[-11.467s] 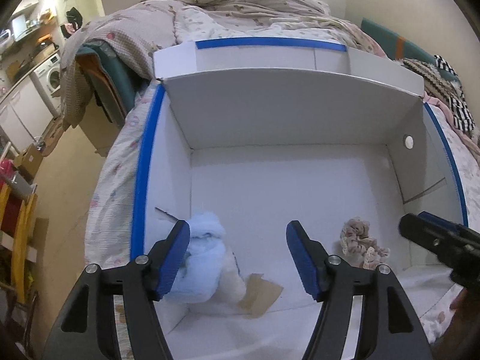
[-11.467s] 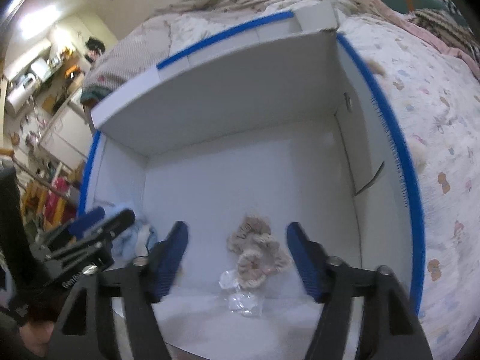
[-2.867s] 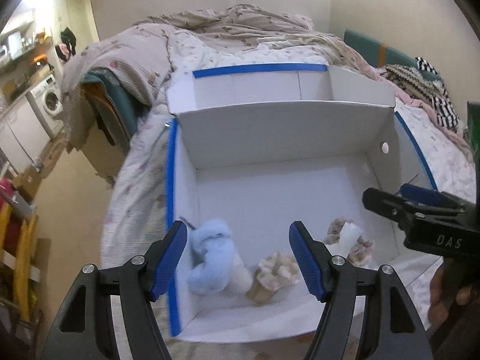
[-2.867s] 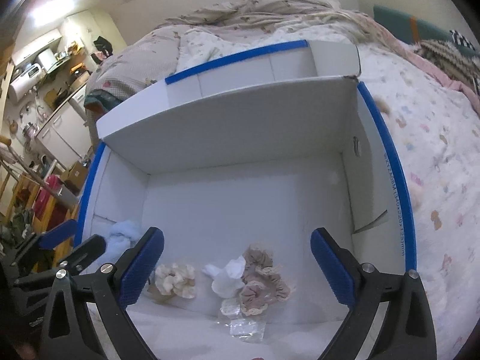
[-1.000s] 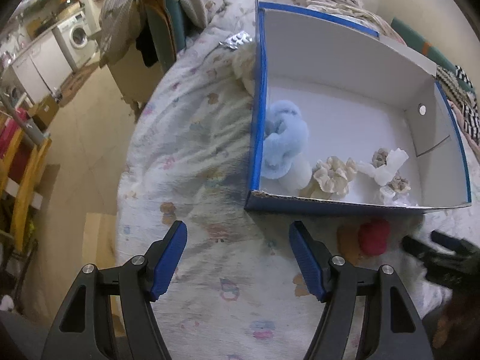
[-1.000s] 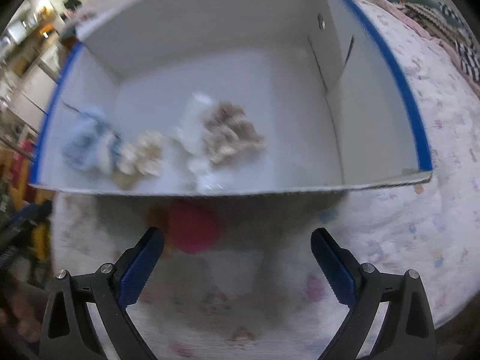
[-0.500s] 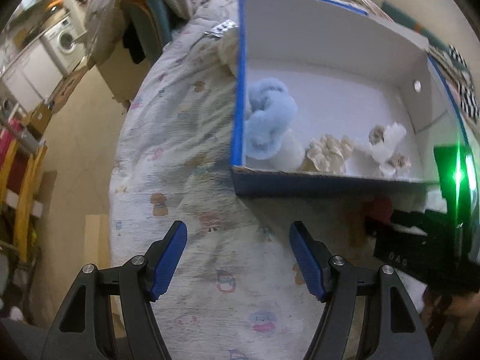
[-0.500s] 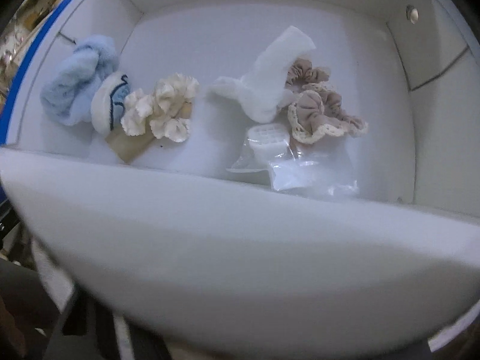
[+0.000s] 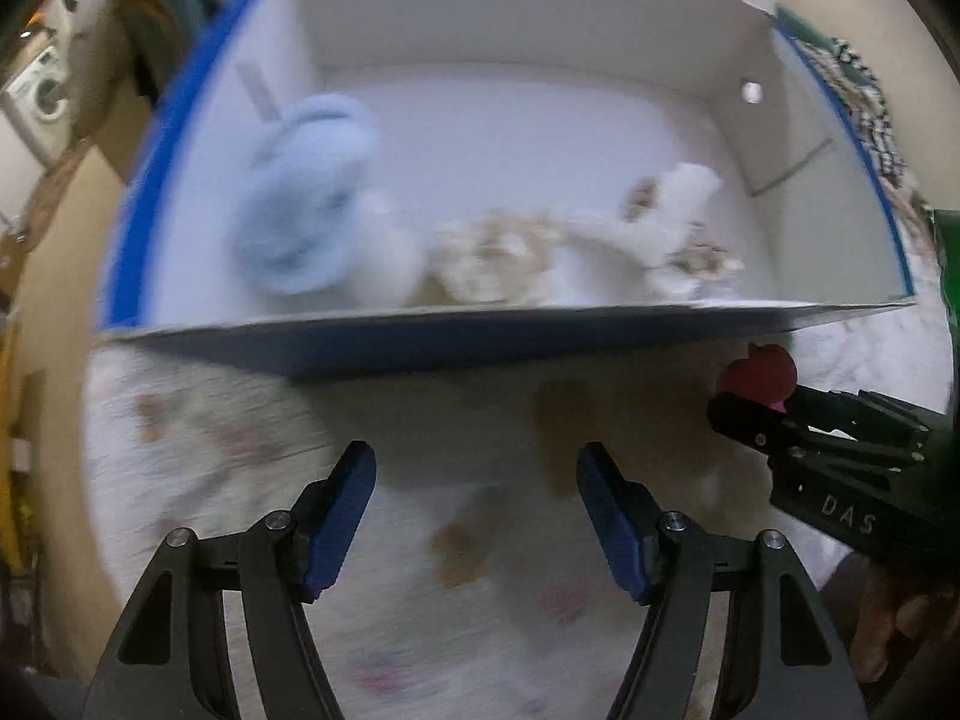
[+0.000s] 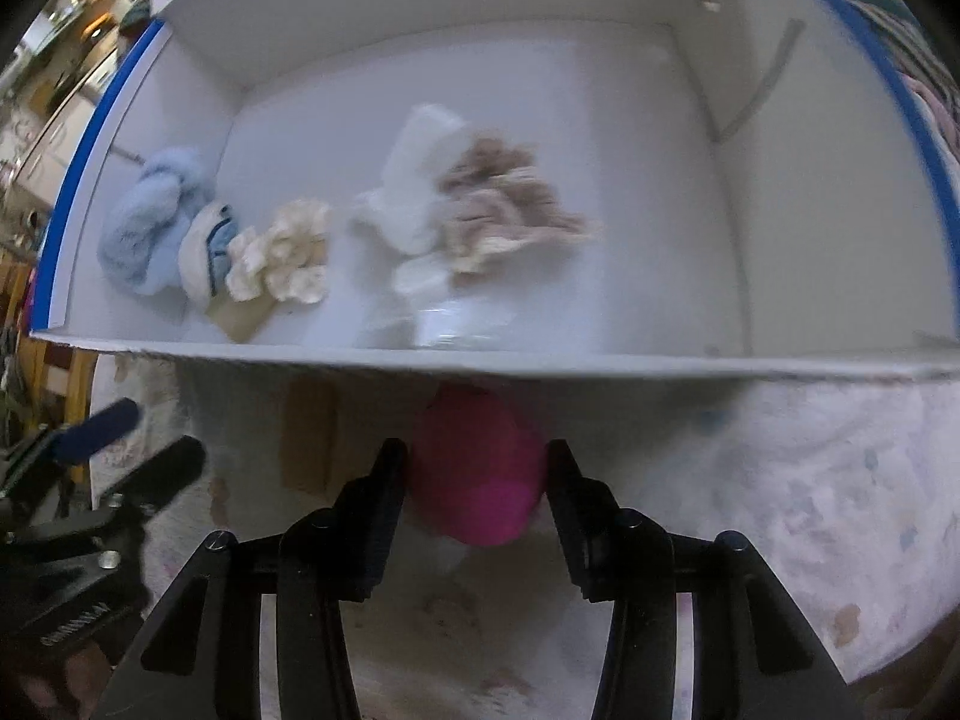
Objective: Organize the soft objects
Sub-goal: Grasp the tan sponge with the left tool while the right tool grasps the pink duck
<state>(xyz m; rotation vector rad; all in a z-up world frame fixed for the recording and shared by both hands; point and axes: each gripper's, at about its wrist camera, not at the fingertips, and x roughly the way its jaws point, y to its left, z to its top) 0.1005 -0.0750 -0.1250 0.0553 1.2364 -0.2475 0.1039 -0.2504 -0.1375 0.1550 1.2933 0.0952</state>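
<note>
A white cardboard box (image 10: 480, 360) with a blue-taped rim lies on the bed. It holds a light blue fluffy item (image 10: 150, 222), a cream scrunchie (image 10: 282, 258), a white cloth (image 10: 414, 192) and a beige scrunchie (image 10: 504, 210). Just in front of the box's near wall, my right gripper (image 10: 474, 468) is shut on a pink soft ball (image 10: 480, 492). The left wrist view shows the ball (image 9: 759, 372) at the tip of the right gripper (image 9: 738, 408). My left gripper (image 9: 477, 486) stands open over the bedsheet, nothing between its fingers.
The patterned bedsheet (image 9: 240, 450) spreads in front of the box (image 9: 480, 339). A tan card (image 10: 309, 438) lies on it left of the ball. A clear plastic bag (image 10: 456, 318) sits in the box by the near wall. A person's hand (image 9: 888, 618) holds the right gripper.
The right gripper's jaws, wide open a second ago, have closed onto the pink ball. The left gripper has come down and nearer to the box's near wall.
</note>
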